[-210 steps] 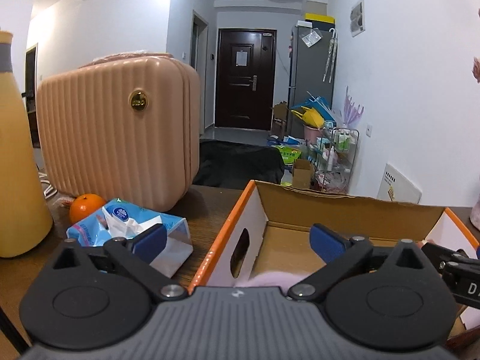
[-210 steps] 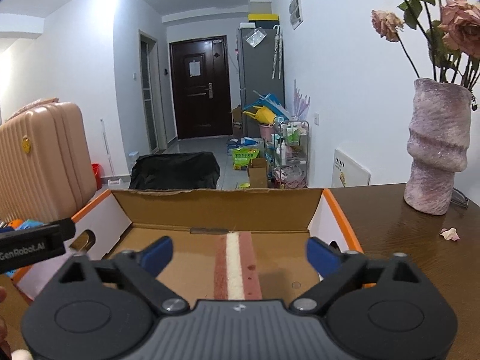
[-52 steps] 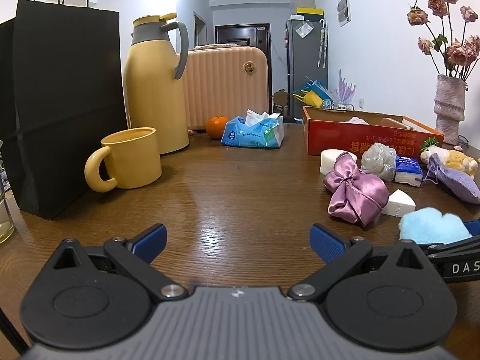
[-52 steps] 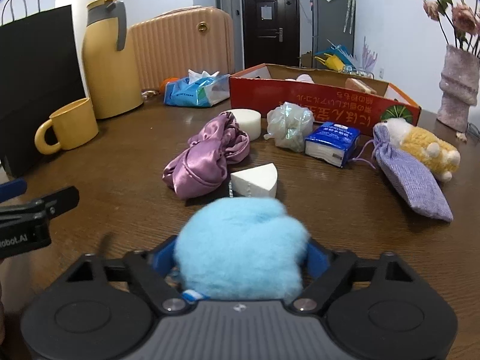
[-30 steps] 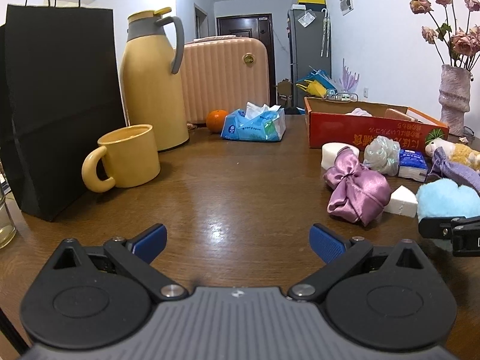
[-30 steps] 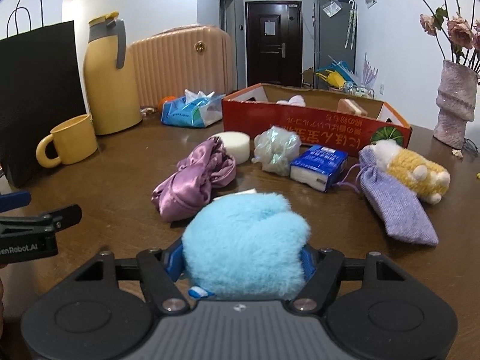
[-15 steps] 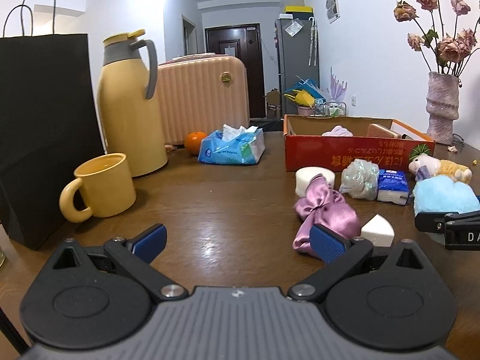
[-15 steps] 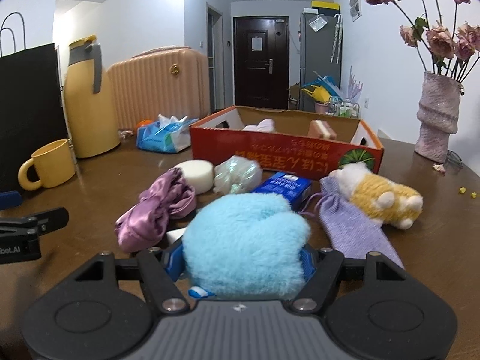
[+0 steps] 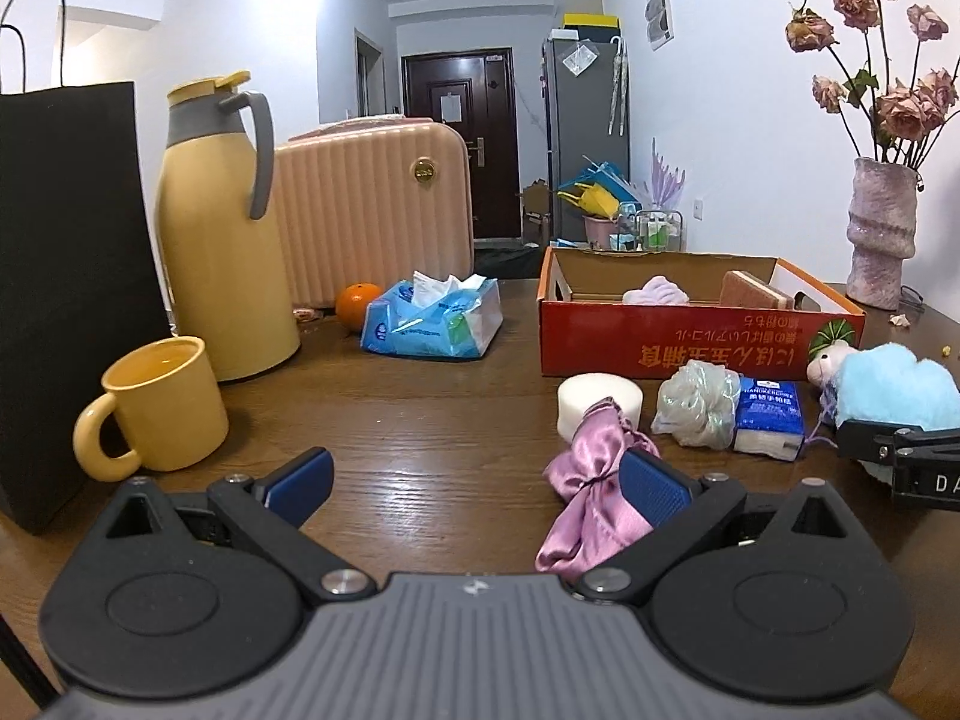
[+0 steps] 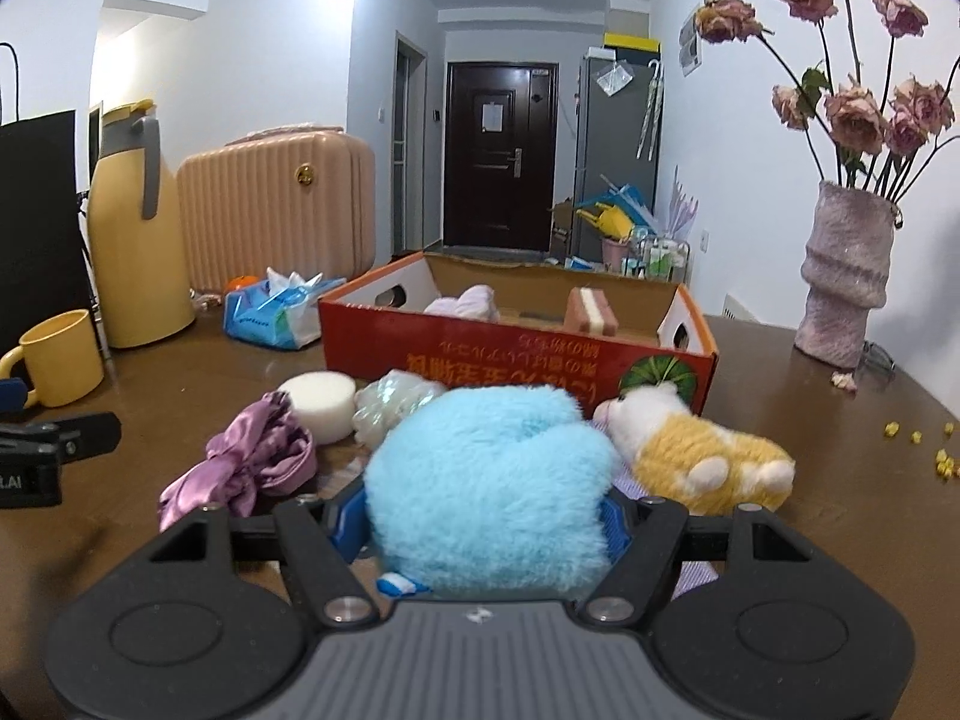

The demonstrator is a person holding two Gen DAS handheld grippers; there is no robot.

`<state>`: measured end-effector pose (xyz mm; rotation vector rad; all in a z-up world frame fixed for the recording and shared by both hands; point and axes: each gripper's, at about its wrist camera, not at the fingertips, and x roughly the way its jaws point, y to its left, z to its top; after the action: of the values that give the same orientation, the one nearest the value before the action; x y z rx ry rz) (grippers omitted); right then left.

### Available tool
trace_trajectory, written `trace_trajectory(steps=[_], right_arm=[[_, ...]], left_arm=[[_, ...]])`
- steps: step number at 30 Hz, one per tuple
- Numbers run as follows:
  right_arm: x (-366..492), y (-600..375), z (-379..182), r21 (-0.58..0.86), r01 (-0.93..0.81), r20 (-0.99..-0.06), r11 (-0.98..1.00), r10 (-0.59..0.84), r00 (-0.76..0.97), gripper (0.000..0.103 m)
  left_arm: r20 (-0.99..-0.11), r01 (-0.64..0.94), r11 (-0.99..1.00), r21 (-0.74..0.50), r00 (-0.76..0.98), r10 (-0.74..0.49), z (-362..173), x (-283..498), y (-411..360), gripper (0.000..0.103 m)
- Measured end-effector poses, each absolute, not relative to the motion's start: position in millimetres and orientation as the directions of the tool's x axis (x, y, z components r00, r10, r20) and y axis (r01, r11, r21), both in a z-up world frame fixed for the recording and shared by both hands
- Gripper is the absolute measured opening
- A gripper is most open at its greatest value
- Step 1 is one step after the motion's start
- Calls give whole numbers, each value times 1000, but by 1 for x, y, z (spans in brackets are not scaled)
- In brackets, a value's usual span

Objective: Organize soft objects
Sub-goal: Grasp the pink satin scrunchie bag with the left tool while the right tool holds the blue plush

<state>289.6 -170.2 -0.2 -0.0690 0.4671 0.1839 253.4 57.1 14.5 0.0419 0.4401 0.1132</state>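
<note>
My right gripper (image 10: 483, 522) is shut on a fluffy light-blue plush (image 10: 486, 486), held above the table in front of the red cardboard box (image 10: 516, 366); the plush also shows in the left wrist view (image 9: 894, 390). The box holds a pale pink soft item (image 10: 465, 303) and a pink-and-white sponge (image 10: 591, 312). My left gripper (image 9: 474, 480) is open and empty, low over the table, with a purple satin scrunchie (image 9: 594, 492) by its right finger. A white round sponge (image 9: 600, 405), a mesh bath puff (image 9: 699, 402), a tissue pack (image 9: 768, 423) and a yellow-white plush toy (image 10: 696, 450) lie before the box.
A yellow mug (image 9: 159, 405), yellow thermos (image 9: 222, 240), black paper bag (image 9: 60, 276), pink suitcase (image 9: 372, 204), an orange (image 9: 357, 306) and a blue wipes pack (image 9: 432, 318) stand on the left. A vase of dried roses (image 10: 843, 282) stands at the right.
Both grippers have moved forward toward the box. The right gripper has risen with the blue plush still held. The left gripper stays open.
</note>
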Motion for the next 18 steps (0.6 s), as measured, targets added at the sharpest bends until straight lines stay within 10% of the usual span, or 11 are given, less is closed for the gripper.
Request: trace_trajectory(steps=[18], right_arm=[[306,-211,-6,104,-98,-413,990,133,901,70]], left_arm=[[-549,-74,993,88,828,111,-10,316,16,103]])
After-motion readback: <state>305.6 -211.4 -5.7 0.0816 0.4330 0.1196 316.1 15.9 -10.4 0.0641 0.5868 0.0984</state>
